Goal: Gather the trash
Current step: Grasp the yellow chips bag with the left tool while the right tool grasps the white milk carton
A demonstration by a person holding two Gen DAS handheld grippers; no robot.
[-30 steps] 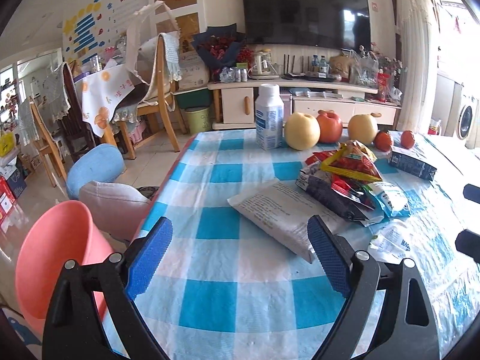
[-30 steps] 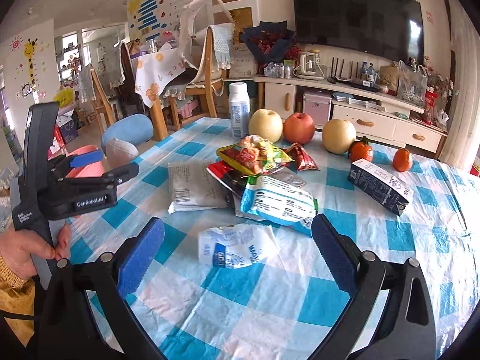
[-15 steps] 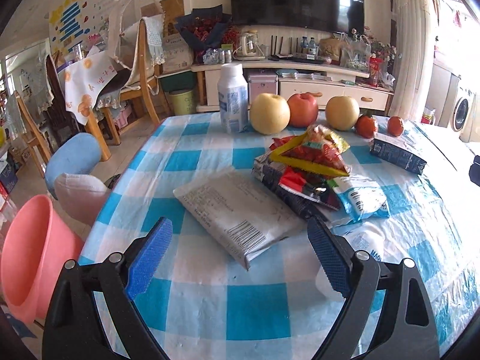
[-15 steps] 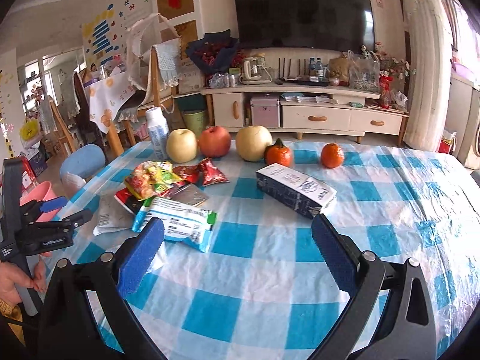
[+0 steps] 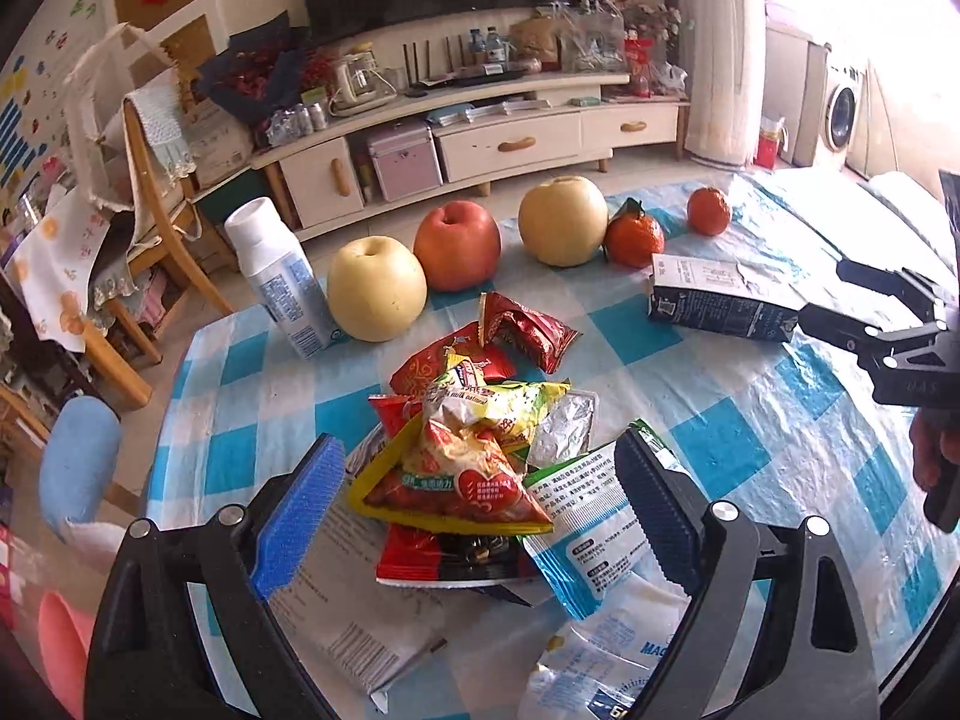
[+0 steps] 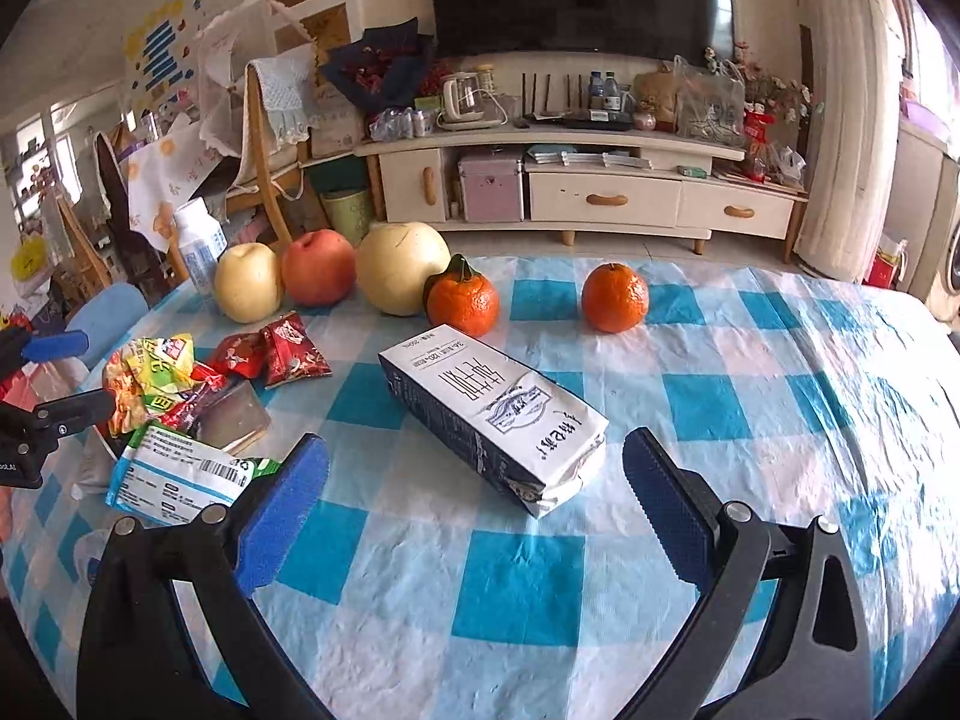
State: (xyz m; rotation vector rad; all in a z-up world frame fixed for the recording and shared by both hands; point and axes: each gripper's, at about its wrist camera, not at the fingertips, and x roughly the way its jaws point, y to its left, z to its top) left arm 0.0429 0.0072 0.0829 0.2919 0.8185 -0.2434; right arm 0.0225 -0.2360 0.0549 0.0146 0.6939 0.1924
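The left gripper (image 5: 474,516) stands wide open, its ribbed blue foam pads (image 5: 297,516) apart on either side of a heap of crinkled snack wrappers (image 5: 465,456), gripping nothing; whether the pads touch the heap cannot be told. The heap lies on a glossy blue-and-white checked tablecloth (image 5: 750,414): a red-and-yellow foil pouch on top, a white-and-teal plastic packet (image 5: 591,534) at 4 o'clock, a flat grey paper-like bag (image 5: 354,618) at 7 o'clock. The right gripper (image 6: 474,504) is equally wide and empty, its pads flanking the near end of a rectangular navy-and-white milk carton (image 6: 492,414) lying on its side. At 12 o'clock from the heap, a row of smooth round fruit: 2 pale pears (image 5: 377,288), 1 red apple (image 5: 457,246), 2 tangerines (image 5: 635,234). A white cylindrical bottle (image 5: 279,282) stands at 10 o'clock.
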